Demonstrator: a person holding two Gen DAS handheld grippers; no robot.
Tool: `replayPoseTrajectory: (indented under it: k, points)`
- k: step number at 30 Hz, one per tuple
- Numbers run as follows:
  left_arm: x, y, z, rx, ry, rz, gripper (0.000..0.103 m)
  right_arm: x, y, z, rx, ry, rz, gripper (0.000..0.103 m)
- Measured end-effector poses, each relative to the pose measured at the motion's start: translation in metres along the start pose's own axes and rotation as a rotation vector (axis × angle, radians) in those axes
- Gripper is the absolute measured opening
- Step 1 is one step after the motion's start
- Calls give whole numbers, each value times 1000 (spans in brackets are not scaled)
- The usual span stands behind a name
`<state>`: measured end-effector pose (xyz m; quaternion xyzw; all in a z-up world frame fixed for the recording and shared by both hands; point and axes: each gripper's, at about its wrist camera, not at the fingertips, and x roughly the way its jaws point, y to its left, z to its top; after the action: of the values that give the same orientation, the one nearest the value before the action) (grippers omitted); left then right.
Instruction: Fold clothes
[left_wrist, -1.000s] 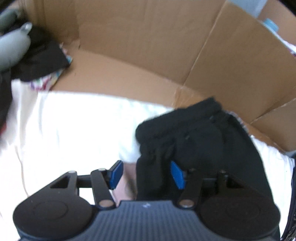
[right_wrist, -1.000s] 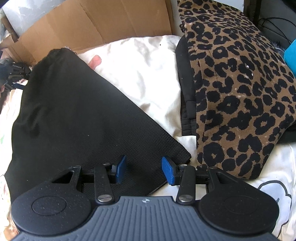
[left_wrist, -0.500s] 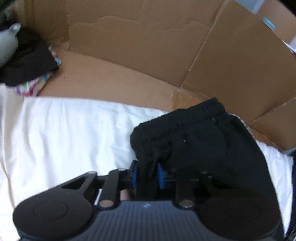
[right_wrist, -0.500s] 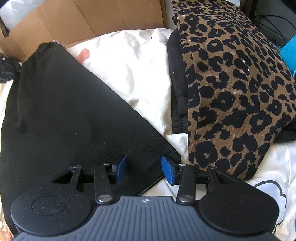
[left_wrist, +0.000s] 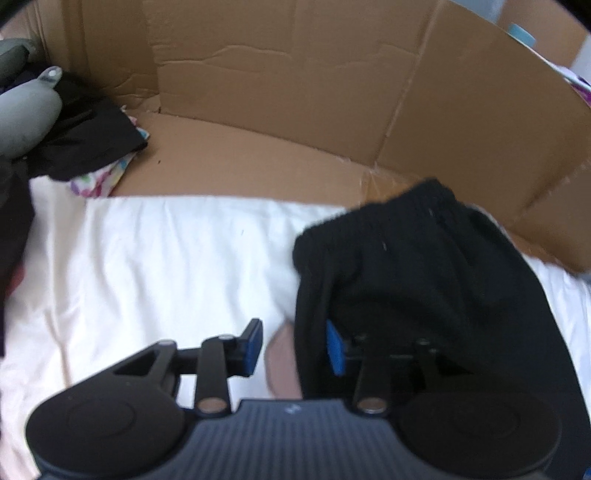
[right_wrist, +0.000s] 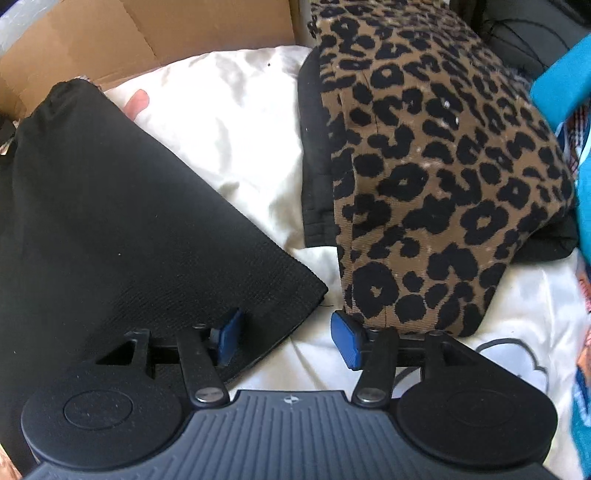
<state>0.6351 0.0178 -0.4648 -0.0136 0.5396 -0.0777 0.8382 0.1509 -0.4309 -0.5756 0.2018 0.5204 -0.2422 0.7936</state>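
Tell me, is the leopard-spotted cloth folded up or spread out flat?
Folded. The leopard cloth sits as a thick bundle with rounded edges, atop a black garment on the white sheet.

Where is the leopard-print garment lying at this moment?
In the right wrist view, the leopard-print garment lies right of centre on the white sheet, atop a dark garment, across a strip of sheet from the black shorts.

left claw (left_wrist: 293, 347) just reopened, jaws apart; right claw (right_wrist: 286, 338) widening, angled down.

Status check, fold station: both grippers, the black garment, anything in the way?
Left hand-held gripper just reopened, jaws apart at black garment edge. Right hand-held gripper open over its corner. Leopard-print garment lies beside.
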Motion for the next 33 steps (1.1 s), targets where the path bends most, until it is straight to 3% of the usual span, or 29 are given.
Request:
replayPoseTrajectory:
  k: [5, 12, 19, 23, 33]
  points:
    - [-29, 5, -25, 29, 6, -27, 40, -12, 4, -1, 4, -19, -22, 53]
    - [-86, 11, -71, 68, -16, -68, 40, -33, 21, 3, -21, -60, 12, 53]
    - [-102, 34, -154, 45, -41, -62, 40, -43, 58, 12, -104, -62, 69, 53]
    - [-106, 43, -202, -17, -27, -79, 40, -45, 91, 13, -206, -43, 110, 53]
    - [-132, 39, -268, -2, -8, -94, 41, -49, 160, 11, -343, 15, 216, 53]
